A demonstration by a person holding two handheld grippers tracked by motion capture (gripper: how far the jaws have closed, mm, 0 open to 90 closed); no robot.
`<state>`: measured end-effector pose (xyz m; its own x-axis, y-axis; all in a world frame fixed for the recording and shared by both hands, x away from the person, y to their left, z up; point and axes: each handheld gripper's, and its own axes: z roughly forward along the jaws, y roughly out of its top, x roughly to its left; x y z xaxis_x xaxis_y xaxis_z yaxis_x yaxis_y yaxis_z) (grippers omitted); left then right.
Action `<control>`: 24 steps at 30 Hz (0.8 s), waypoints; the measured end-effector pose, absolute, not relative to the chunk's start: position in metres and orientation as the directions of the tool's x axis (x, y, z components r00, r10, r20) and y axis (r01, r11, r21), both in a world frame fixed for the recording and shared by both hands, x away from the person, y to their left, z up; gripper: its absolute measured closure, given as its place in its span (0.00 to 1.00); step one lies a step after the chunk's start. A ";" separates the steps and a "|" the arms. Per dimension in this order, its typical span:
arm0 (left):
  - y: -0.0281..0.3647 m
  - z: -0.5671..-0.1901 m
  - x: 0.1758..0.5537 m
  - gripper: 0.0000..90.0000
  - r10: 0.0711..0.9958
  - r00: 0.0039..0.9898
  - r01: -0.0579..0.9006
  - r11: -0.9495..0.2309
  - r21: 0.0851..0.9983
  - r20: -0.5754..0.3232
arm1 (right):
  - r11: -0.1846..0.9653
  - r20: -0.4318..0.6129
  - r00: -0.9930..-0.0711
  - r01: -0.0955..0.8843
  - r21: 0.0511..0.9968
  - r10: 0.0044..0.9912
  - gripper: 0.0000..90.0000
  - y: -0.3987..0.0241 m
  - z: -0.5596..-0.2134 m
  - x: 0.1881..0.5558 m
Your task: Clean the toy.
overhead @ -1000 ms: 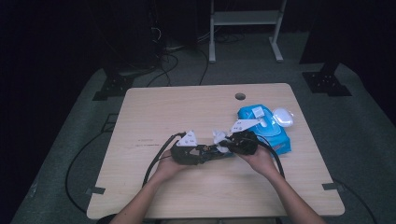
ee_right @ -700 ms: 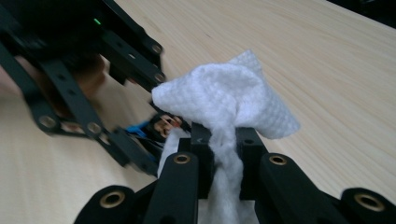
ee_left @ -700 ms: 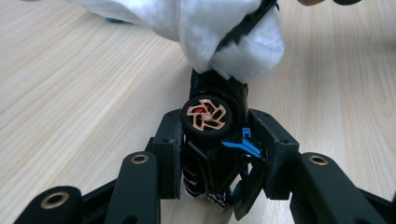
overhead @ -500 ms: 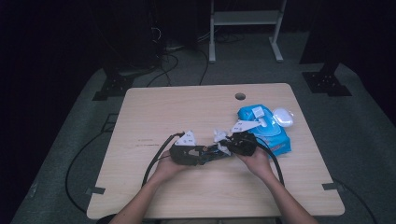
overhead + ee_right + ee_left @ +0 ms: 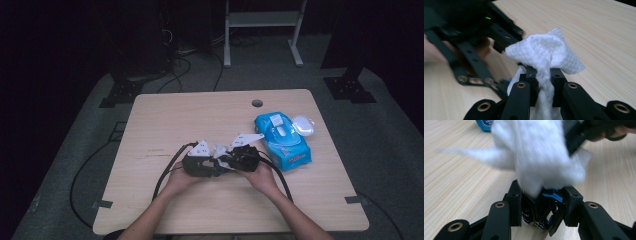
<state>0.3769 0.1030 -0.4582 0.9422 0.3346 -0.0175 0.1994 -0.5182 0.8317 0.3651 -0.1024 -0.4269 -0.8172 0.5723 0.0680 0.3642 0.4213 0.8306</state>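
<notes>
At the lower middle of the high view, the right gripper (image 5: 231, 159) is edging closer to the left gripper (image 5: 216, 163), fingers clamping a white wipe (image 5: 546, 53) while the left's grip a small dark packet (image 5: 541, 211), so unwrapping looks underway.

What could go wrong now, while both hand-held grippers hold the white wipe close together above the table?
1. The right hand-held gripper pinches the wipe on a thin twisted strand; a pull may tear it or let it slip out.
2. The left hand-held gripper holds a small dark, blue-marked thing together with the wipe; a tug might drag it loose.
3. The two grippers are very close, so they may bump each other.
</notes>
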 end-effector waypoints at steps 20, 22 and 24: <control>0.105 -0.459 0.379 0.66 0.337 0.941 0.211 -0.509 0.835 -0.032 | 0.411 0.000 -0.738 0.376 0.830 0.675 0.90 -0.143 -0.427 0.367; 0.104 -0.459 0.379 0.66 0.338 0.941 0.208 -0.509 0.835 -0.028 | 0.375 0.030 -0.712 0.404 0.834 0.701 0.90 -0.161 -0.427 0.369; 0.103 -0.459 0.378 0.66 0.340 0.940 0.206 -0.513 0.834 -0.023 | 0.365 0.032 -0.696 0.415 0.834 0.717 0.90 -0.168 -0.427 0.370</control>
